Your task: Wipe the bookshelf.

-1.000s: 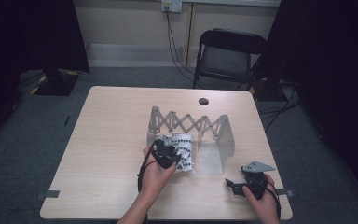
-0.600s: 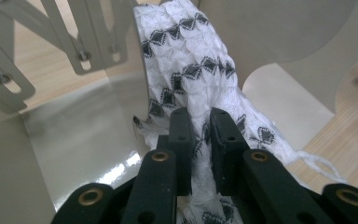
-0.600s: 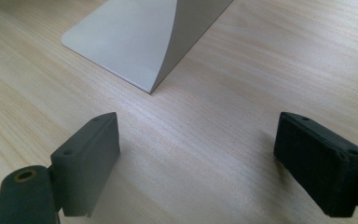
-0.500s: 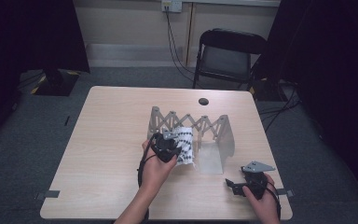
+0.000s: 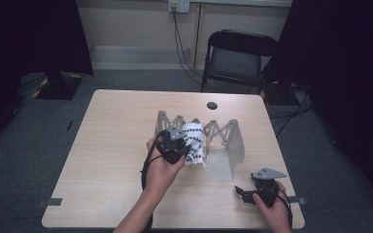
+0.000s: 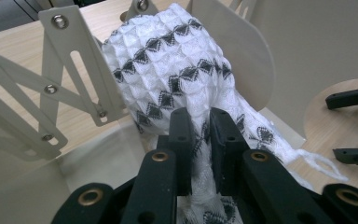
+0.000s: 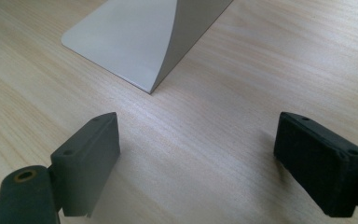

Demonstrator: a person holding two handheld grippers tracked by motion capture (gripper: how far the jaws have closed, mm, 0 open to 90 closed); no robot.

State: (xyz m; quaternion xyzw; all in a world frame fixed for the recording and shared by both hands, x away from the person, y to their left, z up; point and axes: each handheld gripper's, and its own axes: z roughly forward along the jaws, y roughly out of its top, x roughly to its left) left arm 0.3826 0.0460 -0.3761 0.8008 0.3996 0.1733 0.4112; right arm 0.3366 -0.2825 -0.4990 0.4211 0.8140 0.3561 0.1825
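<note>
White knit cloth (image 6: 177, 70) with black diamond pattern: draped against folding rack (image 5: 226, 133) at its near side, above table (image 5: 107, 160). Left gripper (image 6: 199, 135): fingers (image 6: 182, 140) closed on bunched fold of cloth, pinch near cloth's lower edge. Cloth judged light, soft, limp; sags below grip, loose threads may snag on rack's rivets and slats. Best hold: gathered fold, not single layer. Right gripper (image 7: 196, 154): fingers wide apart, empty, resting on table right of rack's end panel.
</note>
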